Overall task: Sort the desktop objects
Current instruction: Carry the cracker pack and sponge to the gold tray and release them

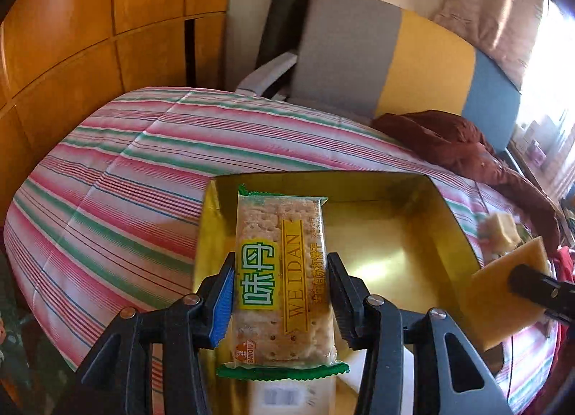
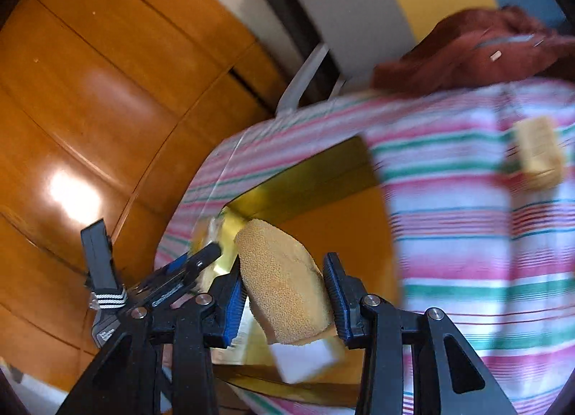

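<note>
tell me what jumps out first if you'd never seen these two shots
The green-edged cracker packet clamped in the left gripper fills the middle of the left view, hanging over a shiny gold tray on a striped cloth. In the right view, the right gripper squeezes a yellow sponge above the same tray, with another yellow sponge lying on the cloth behind.

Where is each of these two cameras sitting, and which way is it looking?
Left wrist view: sits on the left gripper, looking down along its fingers at the cracker packet it grips over the gold tray.
Right wrist view: sits on the right gripper, looking down at the sponge it grips.
Shared: the tray, striped cloth, grey chair; each glimpses the other gripper.
</note>
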`<state>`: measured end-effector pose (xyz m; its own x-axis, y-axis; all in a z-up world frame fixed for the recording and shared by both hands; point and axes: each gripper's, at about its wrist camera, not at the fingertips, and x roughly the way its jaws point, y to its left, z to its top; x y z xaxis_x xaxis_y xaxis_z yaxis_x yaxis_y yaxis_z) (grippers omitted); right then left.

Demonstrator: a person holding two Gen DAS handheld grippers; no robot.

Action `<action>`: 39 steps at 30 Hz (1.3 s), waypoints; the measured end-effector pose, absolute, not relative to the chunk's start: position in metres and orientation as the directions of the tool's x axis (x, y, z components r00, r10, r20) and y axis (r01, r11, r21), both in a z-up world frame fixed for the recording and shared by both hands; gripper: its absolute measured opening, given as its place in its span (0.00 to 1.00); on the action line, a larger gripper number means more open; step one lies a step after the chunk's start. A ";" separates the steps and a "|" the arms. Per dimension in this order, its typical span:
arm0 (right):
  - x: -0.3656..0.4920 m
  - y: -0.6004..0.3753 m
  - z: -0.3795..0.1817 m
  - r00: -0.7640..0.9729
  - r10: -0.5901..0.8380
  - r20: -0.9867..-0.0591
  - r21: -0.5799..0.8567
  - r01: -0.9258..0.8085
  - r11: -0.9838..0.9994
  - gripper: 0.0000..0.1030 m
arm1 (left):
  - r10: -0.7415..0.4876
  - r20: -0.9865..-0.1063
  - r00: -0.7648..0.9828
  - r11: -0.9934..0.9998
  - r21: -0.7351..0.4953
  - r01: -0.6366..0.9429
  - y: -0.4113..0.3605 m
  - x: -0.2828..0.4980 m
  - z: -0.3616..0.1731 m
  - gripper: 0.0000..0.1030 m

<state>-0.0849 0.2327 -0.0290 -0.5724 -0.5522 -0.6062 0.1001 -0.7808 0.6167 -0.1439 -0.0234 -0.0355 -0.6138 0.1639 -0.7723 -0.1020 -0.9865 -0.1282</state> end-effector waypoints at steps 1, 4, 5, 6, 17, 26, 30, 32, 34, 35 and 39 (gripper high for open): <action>-0.092 0.221 -0.033 -0.559 -0.566 -0.606 0.630 0.097 -0.771 0.41 | 0.160 -0.777 -0.609 -0.987 -0.127 -0.098 -0.027 -0.146 -0.037 0.47; -0.108 0.201 -0.043 -0.535 -0.604 -0.590 0.675 0.083 -0.733 0.44 | 0.175 -0.776 -0.606 -0.984 -0.158 -0.082 -0.035 -0.147 -0.040 0.51; -0.110 0.196 -0.045 -0.532 -0.614 -0.584 0.687 0.080 -0.722 0.50 | 0.180 -0.773 -0.608 -0.983 -0.168 -0.077 -0.038 -0.146 -0.039 0.53; -0.115 0.190 -0.047 -0.527 -0.626 -0.575 0.702 0.075 -0.708 0.64 | 0.186 -0.771 -0.609 -0.981 -0.177 -0.076 -0.040 -0.144 -0.039 0.55; -0.107 0.168 -0.043 -0.511 -0.648 -0.564 0.703 0.113 -0.702 0.83 | 0.170 -0.739 -0.652 -0.982 -0.180 -0.052 -0.047 -0.109 -0.027 0.56; -0.077 0.178 -0.042 -0.548 -0.574 -0.608 0.630 0.106 -0.769 0.92 | 0.150 -0.721 -0.676 -0.988 -0.136 -0.074 -0.032 -0.076 -0.017 0.56; -0.066 0.181 -0.037 -0.571 -0.523 -0.633 0.570 0.112 -0.814 0.95 | 0.150 -0.710 -0.689 -0.989 -0.114 -0.097 -0.024 -0.066 -0.012 0.56; -0.058 0.183 -0.034 -0.588 -0.489 -0.644 0.530 0.117 -0.840 0.97 | 0.150 -0.703 -0.695 -0.989 -0.101 -0.112 -0.019 -0.061 -0.009 0.56; -0.052 0.185 -0.030 -0.605 -0.455 -0.654 0.489 0.122 -0.864 0.98 | 0.154 -0.699 -0.698 -0.988 -0.093 -0.125 -0.014 -0.056 -0.007 0.56; -0.049 0.186 -0.029 -0.612 -0.439 -0.658 0.468 0.125 -0.875 0.98 | 0.155 -0.698 -0.699 -0.987 -0.089 -0.131 -0.012 -0.054 -0.006 0.56; -0.038 0.189 -0.025 -0.639 -0.380 -0.669 0.399 0.124 -0.909 0.98 | 0.166 -0.698 -0.696 -0.985 -0.081 -0.154 -0.003 -0.047 -0.005 0.56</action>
